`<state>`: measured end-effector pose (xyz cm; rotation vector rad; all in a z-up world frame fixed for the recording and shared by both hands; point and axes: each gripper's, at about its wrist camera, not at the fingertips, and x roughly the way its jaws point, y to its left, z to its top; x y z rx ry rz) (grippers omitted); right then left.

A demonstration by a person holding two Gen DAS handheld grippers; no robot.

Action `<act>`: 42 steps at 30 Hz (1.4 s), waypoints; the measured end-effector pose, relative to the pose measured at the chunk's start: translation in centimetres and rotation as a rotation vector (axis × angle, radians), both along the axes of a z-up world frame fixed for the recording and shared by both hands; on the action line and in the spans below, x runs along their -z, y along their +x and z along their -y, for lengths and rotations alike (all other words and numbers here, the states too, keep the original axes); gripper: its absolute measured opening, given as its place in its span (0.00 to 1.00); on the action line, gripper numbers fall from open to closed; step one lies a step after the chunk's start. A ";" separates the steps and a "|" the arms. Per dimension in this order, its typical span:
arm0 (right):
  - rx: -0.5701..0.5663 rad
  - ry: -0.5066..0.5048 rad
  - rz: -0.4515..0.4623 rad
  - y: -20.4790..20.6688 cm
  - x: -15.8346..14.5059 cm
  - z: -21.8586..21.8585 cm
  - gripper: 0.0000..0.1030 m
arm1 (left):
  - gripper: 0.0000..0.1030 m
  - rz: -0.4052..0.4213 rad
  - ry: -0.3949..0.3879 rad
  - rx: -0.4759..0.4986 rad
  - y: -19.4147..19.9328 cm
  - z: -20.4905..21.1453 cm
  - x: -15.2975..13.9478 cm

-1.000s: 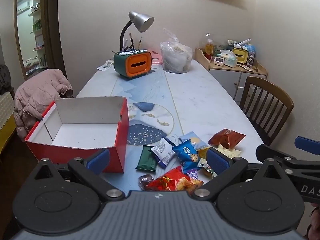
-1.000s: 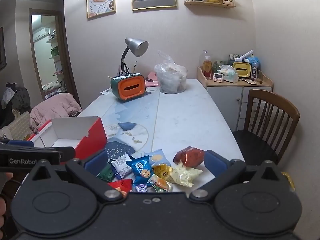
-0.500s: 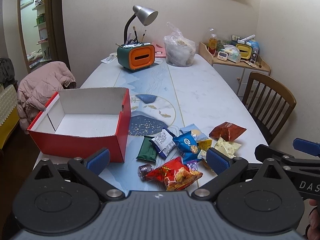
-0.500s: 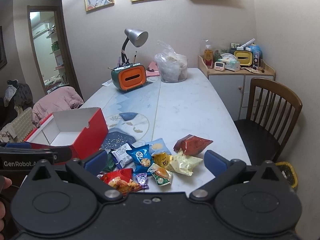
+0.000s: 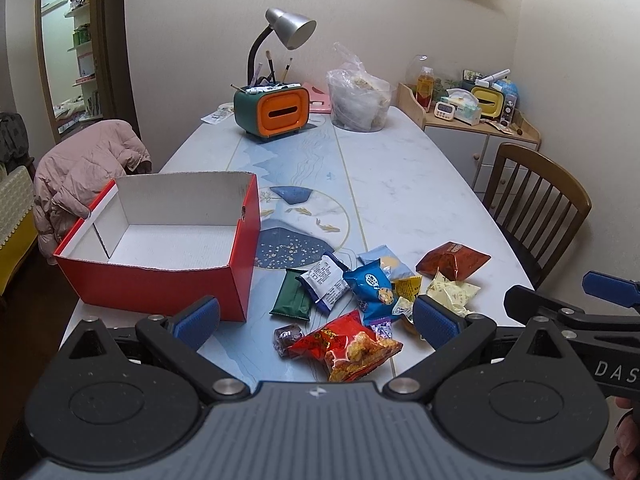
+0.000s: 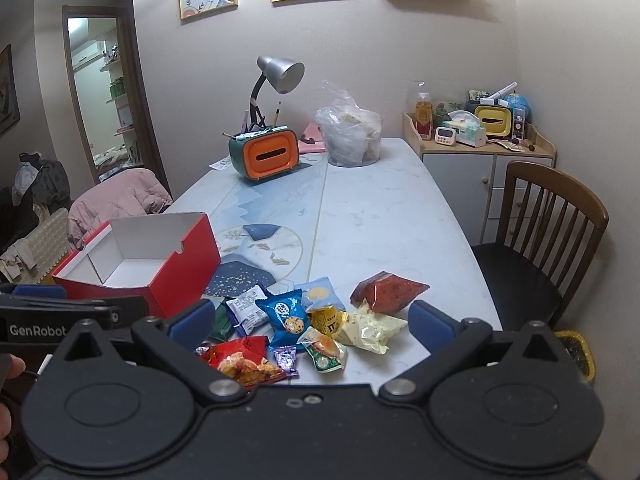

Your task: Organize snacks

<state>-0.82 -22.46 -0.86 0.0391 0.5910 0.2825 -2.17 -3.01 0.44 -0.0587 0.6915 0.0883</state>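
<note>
The left tool hung spread wide and empty above the near edge of the surface, and the right tool was likewise agape, holding nothing. Directly ahead of and below both tools lay the heap of snack packets. Nearest the left tool was the red crisp packet, its long axis running across the gap between the fingers; a blue cookie packet and a dark green packet lay just beyond. The open red box, empty and white inside, stood ahead and to the left, so the left tool looked better placed to carry packets there.
</note>
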 end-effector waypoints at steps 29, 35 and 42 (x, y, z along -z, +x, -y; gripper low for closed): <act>-0.003 -0.007 0.008 0.3 0.2 -0.2 0.99 | 1.00 -0.026 -0.015 -0.006 0.9 -0.5 0.1; -0.002 -0.006 0.008 0.2 0.1 -0.3 0.99 | 1.00 -0.026 -0.016 -0.006 0.9 -0.4 0.1; 0.002 -0.008 0.006 0.3 0.2 -0.2 0.99 | 1.00 -0.028 -0.012 0.000 1.1 -0.4 0.2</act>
